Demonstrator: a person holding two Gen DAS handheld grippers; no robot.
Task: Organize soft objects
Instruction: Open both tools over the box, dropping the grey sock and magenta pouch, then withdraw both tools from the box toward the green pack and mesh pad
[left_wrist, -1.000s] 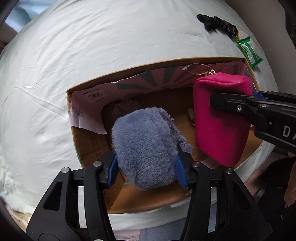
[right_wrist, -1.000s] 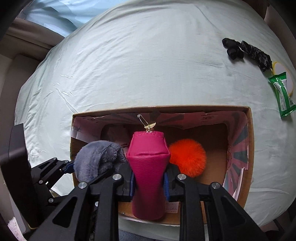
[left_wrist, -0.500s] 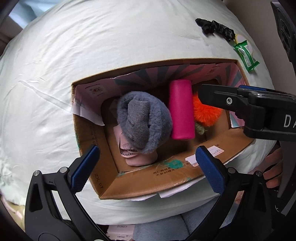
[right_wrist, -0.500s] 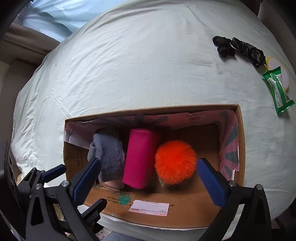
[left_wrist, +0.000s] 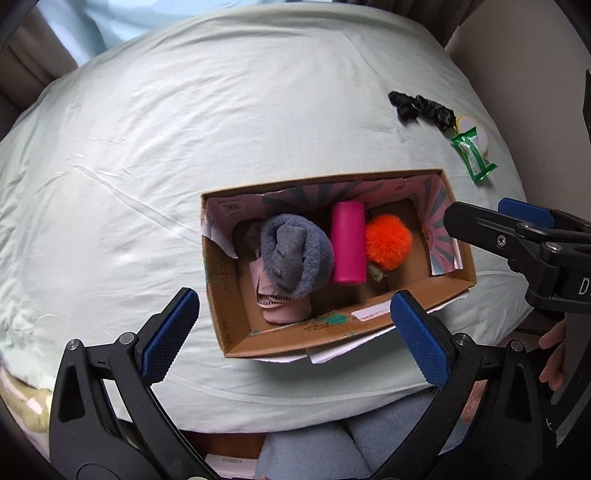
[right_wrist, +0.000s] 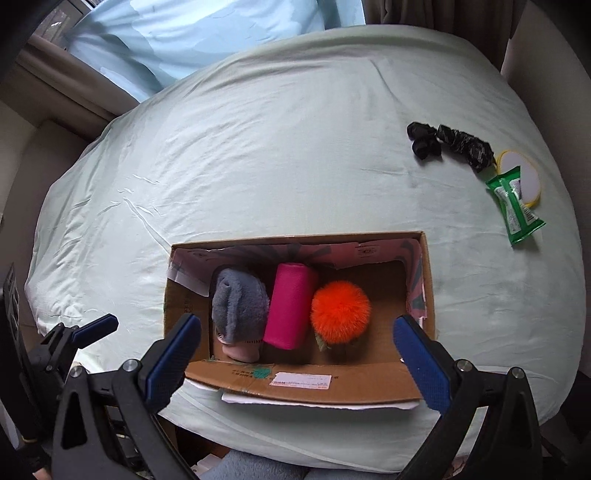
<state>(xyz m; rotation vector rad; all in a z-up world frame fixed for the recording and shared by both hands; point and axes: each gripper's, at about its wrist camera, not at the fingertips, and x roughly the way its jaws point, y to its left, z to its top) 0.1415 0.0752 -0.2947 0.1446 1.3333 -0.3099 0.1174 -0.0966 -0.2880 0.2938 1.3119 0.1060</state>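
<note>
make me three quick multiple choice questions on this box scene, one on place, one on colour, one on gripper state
1. Where does the pink pouch lie in the cardboard box?
A. between the grey plush and the orange pompom
B. on the bedsheet outside
C. at the far right end

2. What colour is the packet on the bedsheet?
A. red
B. green
C. yellow

3. How do the left gripper and right gripper stand?
A. both shut on toys
B. one shut
C. both open, empty

Answers: 1 A, it sits between them. 2 B, the wrapper is green. 3 C, the fingers stand apart, holding nothing.
</note>
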